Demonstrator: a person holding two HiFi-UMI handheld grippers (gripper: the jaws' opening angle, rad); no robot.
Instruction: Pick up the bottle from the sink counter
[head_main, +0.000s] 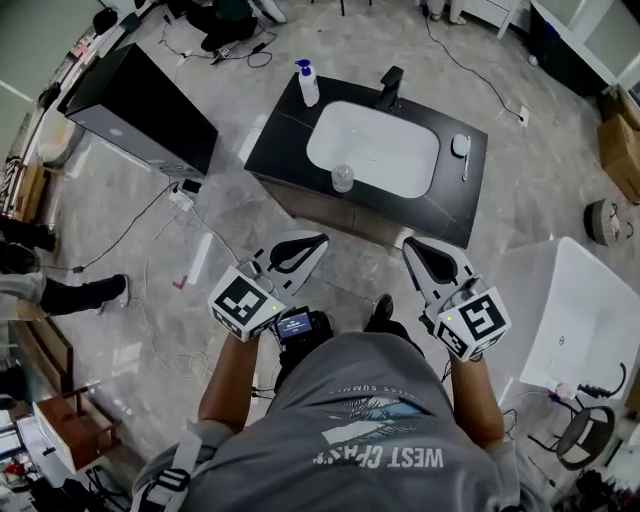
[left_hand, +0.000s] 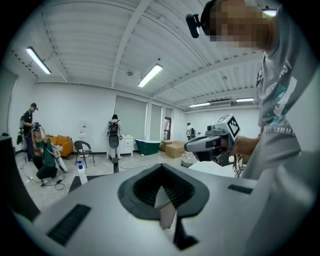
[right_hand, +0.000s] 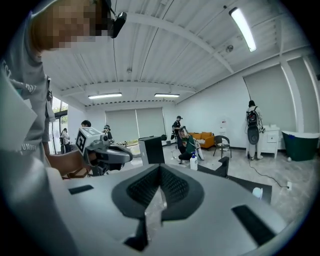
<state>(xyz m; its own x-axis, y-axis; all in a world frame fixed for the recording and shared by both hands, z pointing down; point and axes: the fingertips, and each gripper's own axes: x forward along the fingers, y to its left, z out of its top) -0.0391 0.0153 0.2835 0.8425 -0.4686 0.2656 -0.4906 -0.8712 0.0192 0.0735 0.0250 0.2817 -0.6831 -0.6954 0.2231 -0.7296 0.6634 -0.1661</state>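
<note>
Hovering short of the sink counter, left gripper and right gripper closed, empty.
Only head view shows the basin beside the bottle.

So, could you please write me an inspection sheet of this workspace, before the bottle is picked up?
Surface: dark sink counter with a white basin and a black tap.
Job's things: pump bottle, upright at the counter's far left corner, untouched.
Clutter: clear jar at the basin's near rim; small white thing and thin stick on the right side.
Grippers: left gripper and right gripper both shut, holding nothing, short of the counter.
Cables: power strip with cables on the floor left of the counter; more cables beyond it.
Surroundings: black cabinet, white tub, cardboard boxes, people farther off.
</note>
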